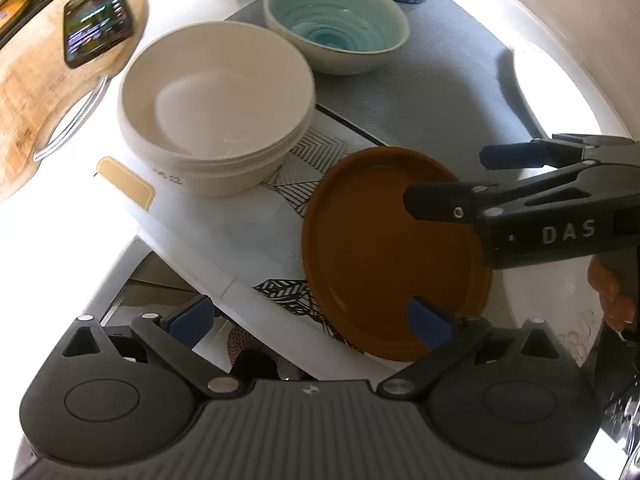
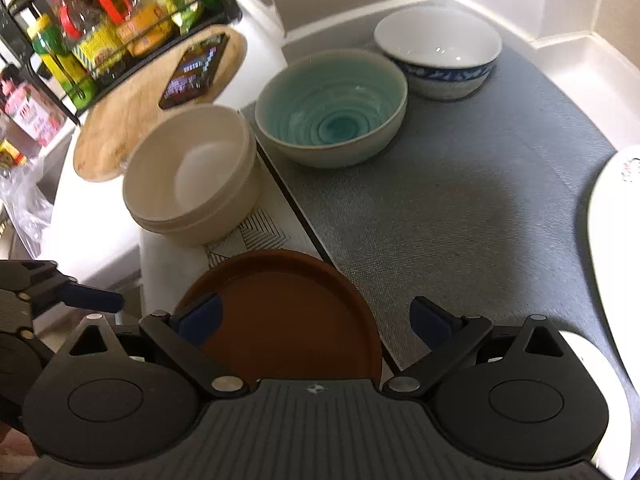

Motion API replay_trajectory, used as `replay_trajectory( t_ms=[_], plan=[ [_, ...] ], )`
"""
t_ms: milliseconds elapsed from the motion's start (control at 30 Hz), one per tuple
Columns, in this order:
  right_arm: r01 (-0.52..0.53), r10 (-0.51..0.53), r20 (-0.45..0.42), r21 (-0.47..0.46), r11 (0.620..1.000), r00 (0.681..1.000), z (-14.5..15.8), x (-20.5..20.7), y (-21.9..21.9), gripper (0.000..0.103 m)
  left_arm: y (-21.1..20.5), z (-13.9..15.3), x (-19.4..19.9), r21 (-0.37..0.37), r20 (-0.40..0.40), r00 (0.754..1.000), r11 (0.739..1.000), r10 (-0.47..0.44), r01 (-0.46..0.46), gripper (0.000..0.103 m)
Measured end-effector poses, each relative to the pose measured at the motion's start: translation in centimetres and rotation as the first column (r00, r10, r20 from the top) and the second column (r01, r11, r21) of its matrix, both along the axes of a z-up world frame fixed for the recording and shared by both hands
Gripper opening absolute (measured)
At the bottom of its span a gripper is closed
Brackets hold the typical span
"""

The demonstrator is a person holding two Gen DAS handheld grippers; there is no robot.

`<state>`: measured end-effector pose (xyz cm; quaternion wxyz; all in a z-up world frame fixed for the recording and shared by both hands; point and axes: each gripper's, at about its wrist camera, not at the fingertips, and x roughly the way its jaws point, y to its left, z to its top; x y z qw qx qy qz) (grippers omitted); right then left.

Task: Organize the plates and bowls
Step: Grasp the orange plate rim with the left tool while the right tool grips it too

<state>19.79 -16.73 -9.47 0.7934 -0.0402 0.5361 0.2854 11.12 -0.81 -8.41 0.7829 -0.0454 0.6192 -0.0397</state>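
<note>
A brown plate (image 1: 392,252) (image 2: 288,316) lies flat on a patterned white mat (image 1: 248,232), at the seam with a grey mat (image 2: 460,184). My left gripper (image 1: 311,320) is open; its right finger overlaps the plate's near rim. Reaching in from the right, my right gripper (image 1: 446,178) (image 2: 316,318) hangs open over the plate. Behind the plate stand stacked cream bowls (image 1: 216,112) (image 2: 192,176), a teal bowl (image 1: 336,28) (image 2: 332,108) and a white bowl with a blue band (image 2: 438,52).
A wooden cutting board (image 2: 120,136) with a phone (image 2: 196,68) on it lies at the left, by a rack of bottles (image 2: 100,28). A large white plate (image 2: 612,240) sits at the right edge. Walls close the far corner.
</note>
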Motion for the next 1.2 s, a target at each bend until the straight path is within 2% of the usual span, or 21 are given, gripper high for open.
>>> replay_trajectory(
  t_ms=[133,300,667,833,900,1100,1200],
  plan=[
    [-0.022,0.021,-0.029,-0.034,0.999,0.999,-1.2,0.7,0.5,0.100,0.3,-0.6,0.1,-0.010,-0.015,0.999,0.999,0.041,-0.041,0.103],
    [-0.054,0.049,-0.061,-0.078,0.995,0.997,-2.5,1.0,0.3,0.101,0.2,-1.4,0.2,-0.026,-0.040,0.998,0.999,0.044,-0.045,0.103],
    [-0.154,0.151,-0.034,-0.129,0.980,0.988,-2.8,0.9,1.4,0.103,0.4,-2.5,0.7,-0.037,-0.075,0.993,0.995,0.094,-0.097,0.103],
    [-0.197,0.193,-0.058,-0.073,0.978,0.980,-2.3,0.4,1.8,0.093,0.7,-2.5,0.4,-0.036,-0.087,0.991,0.993,0.105,-0.109,0.102],
    [-0.202,0.198,-0.058,-0.069,0.977,0.979,-2.3,0.1,2.4,0.093,1.2,-2.7,0.2,-0.039,-0.096,0.988,0.991,0.121,-0.125,0.101],
    [-0.223,0.222,-0.080,-0.013,0.975,0.972,-2.1,-0.8,3.1,0.092,3.3,-3.4,-1.1,-0.065,-0.150,0.972,0.980,0.179,-0.191,0.093],
    [-0.231,0.229,-0.073,-0.016,0.973,0.971,-2.0,-1.0,3.3,0.088,4.3,-3.1,-1.5,-0.088,-0.151,0.967,0.971,0.206,-0.221,0.081]
  ],
)
